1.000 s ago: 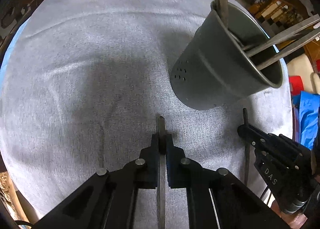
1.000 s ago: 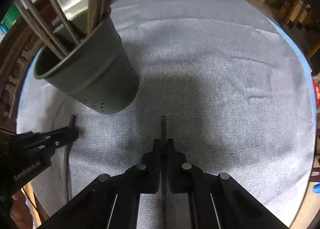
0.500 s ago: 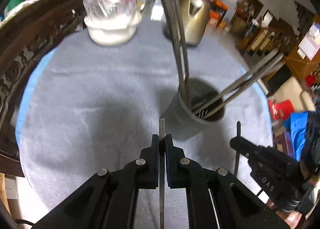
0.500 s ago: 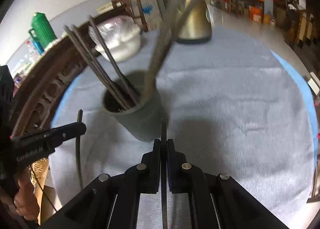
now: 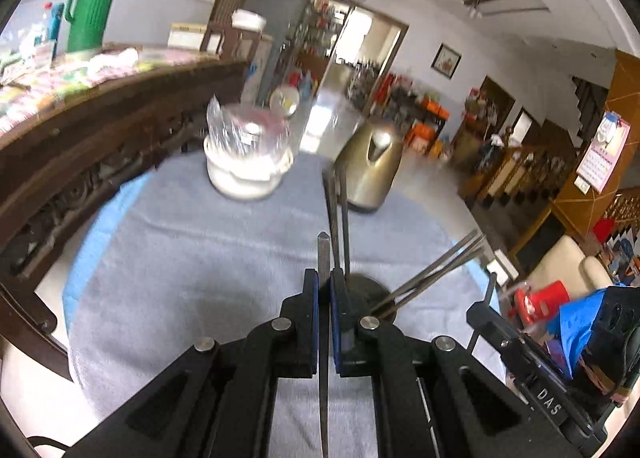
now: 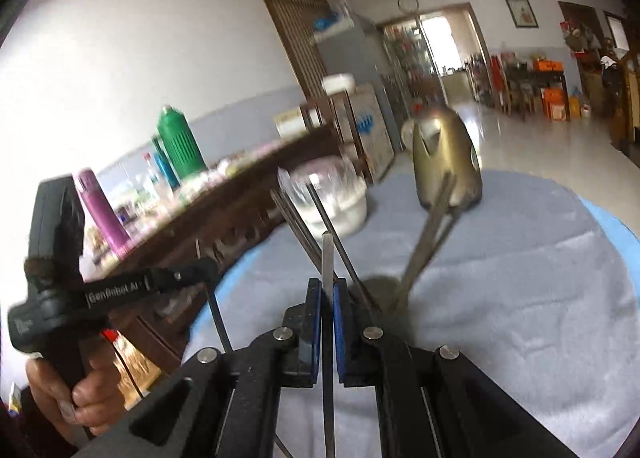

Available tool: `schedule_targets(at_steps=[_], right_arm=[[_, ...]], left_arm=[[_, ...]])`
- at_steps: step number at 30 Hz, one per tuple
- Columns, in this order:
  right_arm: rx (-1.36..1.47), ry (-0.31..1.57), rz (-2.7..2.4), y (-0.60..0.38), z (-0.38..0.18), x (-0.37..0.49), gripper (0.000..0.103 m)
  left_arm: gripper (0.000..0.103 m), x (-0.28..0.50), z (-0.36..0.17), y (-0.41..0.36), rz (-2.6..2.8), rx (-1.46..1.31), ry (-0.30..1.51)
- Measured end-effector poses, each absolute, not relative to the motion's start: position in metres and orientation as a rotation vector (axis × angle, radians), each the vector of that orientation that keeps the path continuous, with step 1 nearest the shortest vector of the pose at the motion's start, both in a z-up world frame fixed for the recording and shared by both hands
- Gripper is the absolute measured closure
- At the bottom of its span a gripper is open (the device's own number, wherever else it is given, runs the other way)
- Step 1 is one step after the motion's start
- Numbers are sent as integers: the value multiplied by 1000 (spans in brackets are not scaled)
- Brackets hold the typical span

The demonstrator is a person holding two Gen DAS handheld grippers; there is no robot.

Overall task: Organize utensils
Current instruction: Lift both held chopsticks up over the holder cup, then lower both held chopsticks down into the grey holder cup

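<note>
Left gripper (image 5: 324, 290): jaws clenched on a chopstick (image 5: 323, 254), lower centre.
Right gripper (image 6: 327, 298): jaws clenched on a metal stick (image 6: 327, 254).
Holder (image 5: 370, 290): lower centre, behind jaws.

A home: cloth-covered table (image 5: 180, 258), kettle (image 5: 372, 169), thermos (image 5: 90, 5).

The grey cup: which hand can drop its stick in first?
Probably right, barely. The left gripper and right gripper each clamp a stick, with the grey cup just ahead. But the right one looks nearer it; the left hangs out by the table edge.
</note>
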State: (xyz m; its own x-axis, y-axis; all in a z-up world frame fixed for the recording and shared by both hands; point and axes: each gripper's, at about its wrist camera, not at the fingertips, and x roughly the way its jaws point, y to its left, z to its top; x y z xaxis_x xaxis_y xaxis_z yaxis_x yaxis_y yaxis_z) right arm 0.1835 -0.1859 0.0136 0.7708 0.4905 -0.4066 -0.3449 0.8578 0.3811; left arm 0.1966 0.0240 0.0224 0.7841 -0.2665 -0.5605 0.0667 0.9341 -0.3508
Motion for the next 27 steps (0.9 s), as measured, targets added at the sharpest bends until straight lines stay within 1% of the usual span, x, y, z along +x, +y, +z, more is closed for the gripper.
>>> schedule_targets(at_steps=[11,20,27], right_arm=[[306,294,415,-179,61,176,97],[289,220,404,-169,81,177,97],[305,209,388,-179,82,180,97]], left_arm=[[97,179,77,37,-166,-331,459],[97,166,94,24,-119,-221,342],[97,170,99,9,-89,-137,311]])
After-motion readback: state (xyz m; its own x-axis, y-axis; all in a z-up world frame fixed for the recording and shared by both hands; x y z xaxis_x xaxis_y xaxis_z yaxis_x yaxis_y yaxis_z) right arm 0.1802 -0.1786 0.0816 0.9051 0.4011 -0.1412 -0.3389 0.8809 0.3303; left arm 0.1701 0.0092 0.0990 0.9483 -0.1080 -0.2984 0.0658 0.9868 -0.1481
